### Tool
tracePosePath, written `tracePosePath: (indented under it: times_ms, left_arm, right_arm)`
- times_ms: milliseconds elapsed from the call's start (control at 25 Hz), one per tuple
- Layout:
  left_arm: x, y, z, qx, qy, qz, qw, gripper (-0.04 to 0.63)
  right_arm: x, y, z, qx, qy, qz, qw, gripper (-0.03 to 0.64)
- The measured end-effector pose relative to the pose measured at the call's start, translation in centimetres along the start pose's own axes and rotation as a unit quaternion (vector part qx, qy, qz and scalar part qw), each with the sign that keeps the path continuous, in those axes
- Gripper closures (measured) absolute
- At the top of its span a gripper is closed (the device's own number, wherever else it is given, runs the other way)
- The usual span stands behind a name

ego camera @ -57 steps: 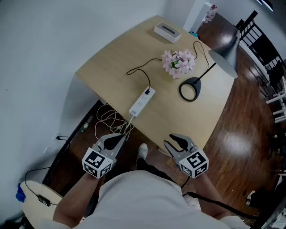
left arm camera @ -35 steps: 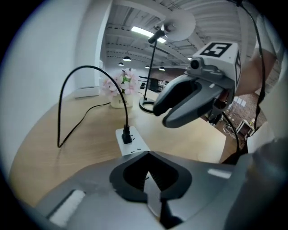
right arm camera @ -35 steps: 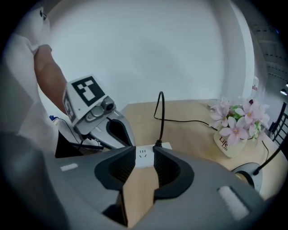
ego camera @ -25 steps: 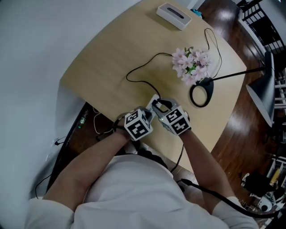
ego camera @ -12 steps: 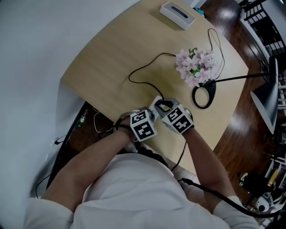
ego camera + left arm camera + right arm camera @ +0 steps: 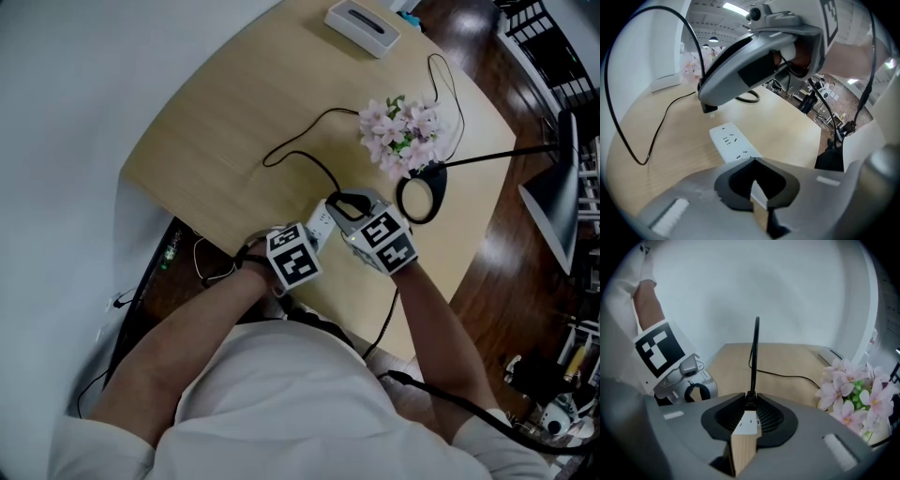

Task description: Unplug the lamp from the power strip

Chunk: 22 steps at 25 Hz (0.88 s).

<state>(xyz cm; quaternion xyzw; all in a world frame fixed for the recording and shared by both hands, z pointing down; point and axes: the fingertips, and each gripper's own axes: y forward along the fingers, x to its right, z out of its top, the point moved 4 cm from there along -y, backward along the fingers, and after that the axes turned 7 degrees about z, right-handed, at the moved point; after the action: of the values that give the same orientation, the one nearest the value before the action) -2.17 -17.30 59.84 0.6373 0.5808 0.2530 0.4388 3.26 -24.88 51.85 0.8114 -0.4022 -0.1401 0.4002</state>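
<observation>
In the head view, the left gripper sits at the near edge of the pale wooden bench, just left of centre. Its own view shows the jaws pressed onto the near end of the white power strip, which lies flat on the bench. Just right of it is the right gripper, pinching the black plug. The left gripper view shows that plug hanging just above the strip's sockets, clear of them. From the plug the black cable loops toward the upper left of the bench and then back right to the pink flowers. Beside the flowers stands the lamp's ring base, with the lamp shade at the far right edge. A white box lies at the top.
</observation>
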Motion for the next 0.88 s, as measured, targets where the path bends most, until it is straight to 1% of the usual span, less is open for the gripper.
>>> tracePosePath:
  times_ms: [160,280,400,520,600,720,880]
  left_arm:
    - [0.0,0.0,0.0,-0.001,0.008,0.000,1.0000,0.592]
    - [0.0,0.0,-0.1,-0.003,0.005,-0.003,1.0000,0.592]
    - [0.0,-0.1,0.0,-0.007,-0.007,-0.014,0.9998,0.592]
    - [-0.1,-0.3,0.0,-0.010,-0.015,-0.019,0.9997,0.592]
    - [-0.1,-0.3,-0.1,-0.008,-0.017,-0.015,0.9997,0.592]
    - [-0.1,-0.4,0.0,-0.003,-0.022,-0.006,0.9997,0.591]
    - [0.1,-0.4,-0.3,0.007,-0.024,0.009,0.9996,0.589]
  right_arm:
    - [1.9,-1.5,-3.3,-0.027,0.026,-0.026,0.999,0.535]
    - [2.9,-2.2,-5.8,-0.062,0.037,-0.039,0.997,0.534]
    - [2.9,-2.5,-8.6,-0.132,0.043,-0.042,0.989,0.534]
    - [2.5,-2.2,-12.0,-0.215,0.031,-0.045,0.975,0.534]
    - [2.4,-1.8,-13.4,-0.246,0.020,-0.046,0.968,0.532]
    - [2.6,-1.1,-14.0,-0.259,0.011,-0.046,0.965,0.532]
    - [2.9,-0.4,-13.9,-0.248,0.009,-0.047,0.968,0.529]
